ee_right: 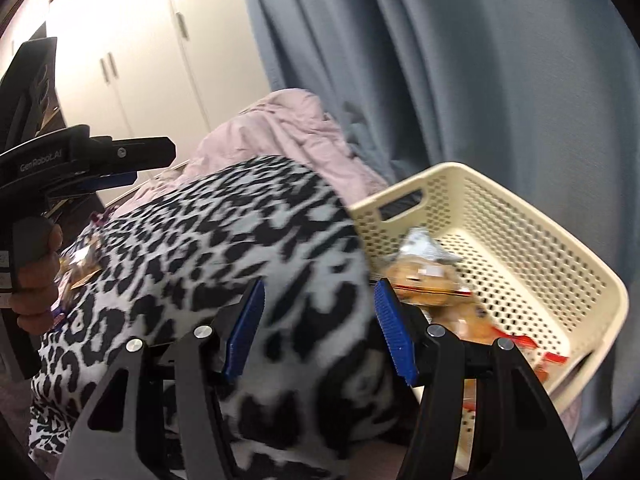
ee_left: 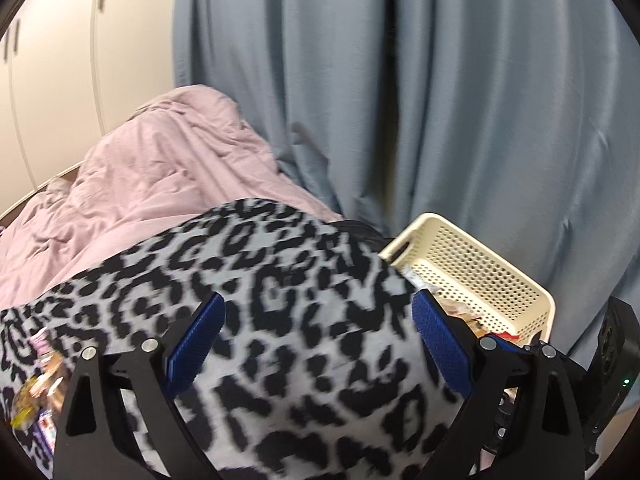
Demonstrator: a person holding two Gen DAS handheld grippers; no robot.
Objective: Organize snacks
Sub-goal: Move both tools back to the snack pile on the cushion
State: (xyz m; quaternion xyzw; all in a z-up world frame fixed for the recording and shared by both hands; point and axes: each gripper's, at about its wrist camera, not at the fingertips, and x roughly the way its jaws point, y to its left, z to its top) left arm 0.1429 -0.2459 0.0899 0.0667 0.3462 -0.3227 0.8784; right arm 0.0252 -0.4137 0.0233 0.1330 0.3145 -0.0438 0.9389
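A cream perforated basket (ee_right: 560, 264) sits at the right on the bed and holds several snack packets (ee_right: 428, 276); it also shows in the left wrist view (ee_left: 492, 276). My right gripper (ee_right: 320, 320) is open and empty, just left of the basket's near corner, above a leopard-print blanket (ee_right: 224, 248). My left gripper (ee_left: 316, 340) is open and empty over the same blanket (ee_left: 280, 280). More loose snack packets (ee_left: 36, 392) lie at the blanket's left edge, and they also show in the right wrist view (ee_right: 80, 260). The left gripper's body (ee_right: 80, 160) shows at the left of the right wrist view.
A pink duvet (ee_left: 160, 168) is bunched behind the blanket. A grey-blue curtain (ee_left: 440, 100) hangs behind the basket. White wardrobe doors (ee_left: 52, 60) stand at the far left.
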